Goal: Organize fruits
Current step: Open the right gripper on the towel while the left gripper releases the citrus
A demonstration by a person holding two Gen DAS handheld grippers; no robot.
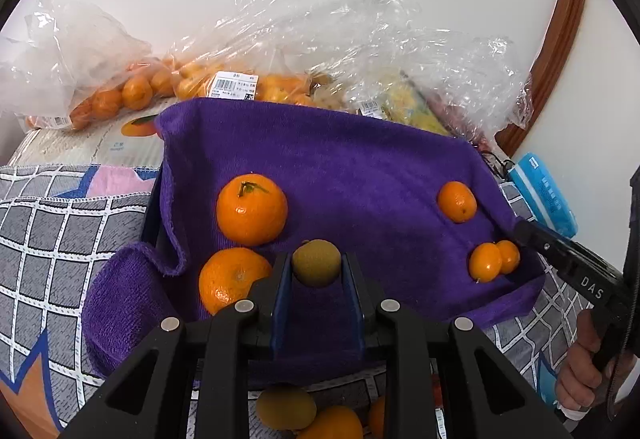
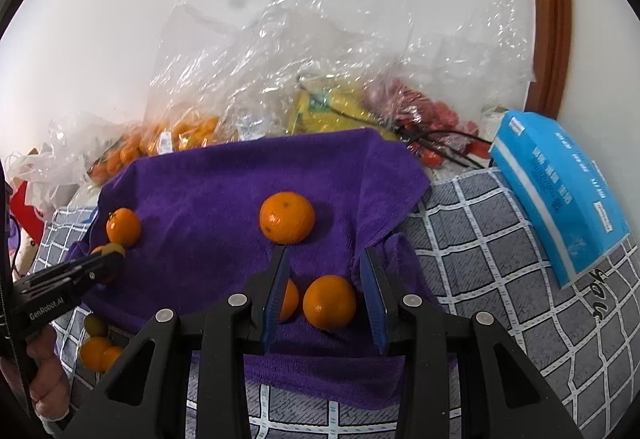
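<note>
A purple towel carries the sorted fruit. My left gripper is shut on a small yellow-green fruit, held low over the towel's near left part. Two large oranges lie just left of it. My right gripper stands open over the towel's right side. A small orange lies between its fingers, untouched by the pads. A second one is half hidden behind the left finger. A third orange lies beyond.
Clear plastic bags of oranges and red fruit pile against the back wall. A blue tissue pack lies right of the towel on the checked grey cloth. Loose fruits sit on the cloth near me.
</note>
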